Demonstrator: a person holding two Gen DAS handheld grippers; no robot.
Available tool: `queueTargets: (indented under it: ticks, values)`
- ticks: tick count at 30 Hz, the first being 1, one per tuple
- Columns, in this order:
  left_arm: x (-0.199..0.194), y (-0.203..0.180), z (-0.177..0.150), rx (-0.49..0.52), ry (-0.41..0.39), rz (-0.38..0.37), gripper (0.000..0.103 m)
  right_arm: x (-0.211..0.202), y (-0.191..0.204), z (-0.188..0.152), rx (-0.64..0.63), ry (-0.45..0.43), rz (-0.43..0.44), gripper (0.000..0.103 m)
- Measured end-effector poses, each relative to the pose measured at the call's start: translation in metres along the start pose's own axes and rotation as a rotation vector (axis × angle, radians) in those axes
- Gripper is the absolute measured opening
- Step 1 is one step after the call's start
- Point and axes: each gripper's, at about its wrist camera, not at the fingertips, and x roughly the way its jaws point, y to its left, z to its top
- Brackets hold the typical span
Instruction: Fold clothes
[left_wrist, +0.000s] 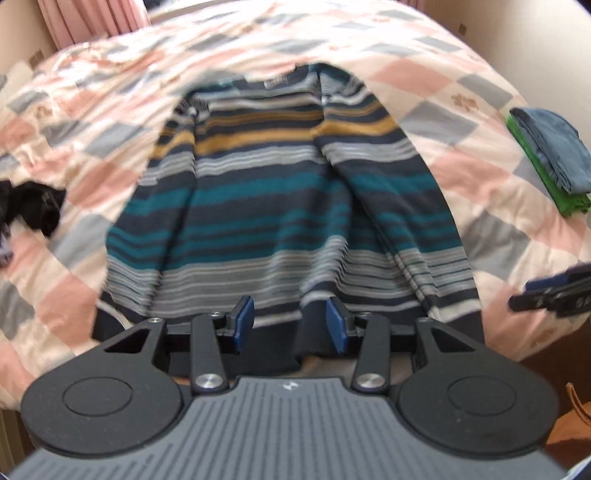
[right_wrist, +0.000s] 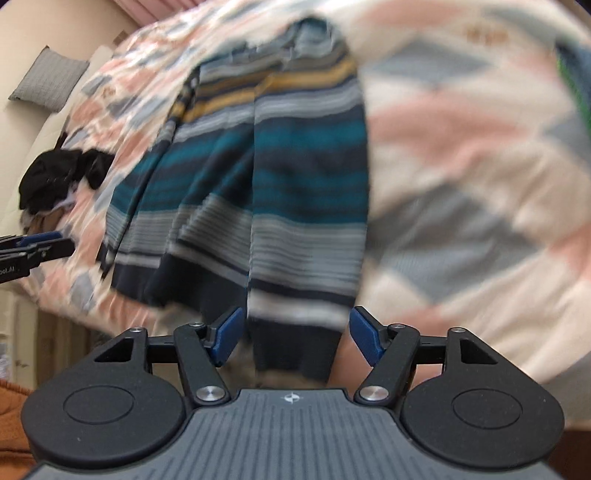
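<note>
Left wrist view: a striped sweater (left_wrist: 280, 206) (bands of navy, teal, grey, white and mustard) lies spread across the centre of the frame on a bed covered by a quilt (left_wrist: 443, 96) patterned in pink, grey and cream diamonds. Both sleeves are folded inward over the body, collar toward the top of the frame, dark hem toward the bottom. The left gripper (left_wrist: 291, 325) sits at lower centre, just over the hem; its jaws stand wide apart, the blue pads (left_wrist: 244, 314) on either side of a dark fold of hem, and whether they touch it cannot be told. At the right edge lies a small stack of folded clothes (left_wrist: 550, 155) (blue on green). At the left edge lies a black garment (left_wrist: 33, 210), crumpled. The right gripper (left_wrist: 554, 295) enters at the right edge, blurred.

Right wrist view (heavily motion-blurred): the sweater (right_wrist: 288, 166) fills the centre, its hem hanging toward the lower middle. The right gripper (right_wrist: 295, 336) sits at lower centre with its jaws wide, a strip of the dark hem lying between the blue pads (right_wrist: 365, 336). The black garment (right_wrist: 62, 177) appears at centre left, a grey pillow (right_wrist: 48, 79) at upper left, and the left gripper (right_wrist: 33, 247) at the left edge.
</note>
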Motion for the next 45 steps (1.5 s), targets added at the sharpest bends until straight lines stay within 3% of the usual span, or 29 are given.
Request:
queueTargets:
  ticks: [2, 6, 7, 9, 11, 15, 19, 22, 24, 25, 26, 27, 32, 35, 39, 42, 45]
  values:
    - [0.005, -0.005, -0.006, -0.005, 0.028, 0.008, 0.039, 0.009, 0.0, -0.012, -0.054, 0.031, -0.012, 0.06]
    - [0.01, -0.007, -0.017, -0.006, 0.068, 0.006, 0.04, 0.025, 0.025, -0.038, -0.408, 0.051, -0.123, 0.06]
    - [0.012, -0.007, -0.018, -0.004, 0.074, 0.008, 0.04, 0.032, 0.02, -0.04, -0.382, 0.073, -0.129, 0.06]
    - [0.015, -0.006, -0.019, -0.003, 0.082, 0.012, 0.04, 0.041, -0.005, -0.04, -0.175, 0.076, -0.058, 0.06]
    - [0.016, -0.005, -0.019, -0.004, 0.084, 0.017, 0.041, 0.045, -0.033, -0.042, 0.047, 0.013, 0.052, 0.06]
    - [0.017, -0.002, -0.015, -0.02, 0.076, 0.02, 0.043, 0.055, -0.074, -0.048, 0.332, -0.061, 0.2, 0.06]
    - [0.021, -0.002, -0.008, -0.018, 0.087, 0.018, 0.043, 0.069, -0.095, -0.057, 0.553, -0.089, 0.372, 0.061]
    - [0.024, -0.005, -0.003, -0.015, 0.093, 0.023, 0.043, 0.072, -0.099, -0.06, 0.593, -0.102, 0.386, 0.063]
    - [0.026, -0.006, -0.001, -0.018, 0.1, 0.02, 0.043, 0.079, -0.1, -0.059, 0.587, -0.087, 0.371, 0.061]
    - [0.028, -0.006, 0.0, -0.018, 0.104, 0.019, 0.043, 0.083, -0.099, -0.057, 0.583, -0.073, 0.363, 0.047]
    - [0.03, -0.007, 0.001, -0.016, 0.109, 0.022, 0.043, 0.084, -0.097, -0.053, 0.566, -0.054, 0.35, 0.012]
    - [0.031, -0.008, 0.002, -0.014, 0.114, 0.026, 0.043, 0.085, -0.095, -0.049, 0.547, -0.034, 0.336, 0.007]
    - [0.033, -0.007, 0.005, -0.005, 0.114, 0.031, 0.043, 0.02, -0.091, -0.015, 0.391, -0.071, 0.278, 0.004]
    - [0.035, -0.005, 0.009, 0.001, 0.113, 0.032, 0.043, -0.057, -0.101, 0.017, 0.223, -0.18, 0.19, 0.003]
    - [0.041, -0.007, 0.015, 0.015, 0.11, 0.017, 0.043, -0.15, -0.127, 0.064, 0.033, -0.285, -0.041, 0.003]
    - [0.044, -0.011, 0.018, 0.025, 0.105, 0.007, 0.043, -0.183, -0.148, 0.092, -0.039, -0.293, -0.246, 0.003]
    - [0.045, -0.012, 0.019, 0.026, 0.103, 0.003, 0.044, -0.194, -0.164, 0.098, -0.032, -0.31, -0.31, 0.003]
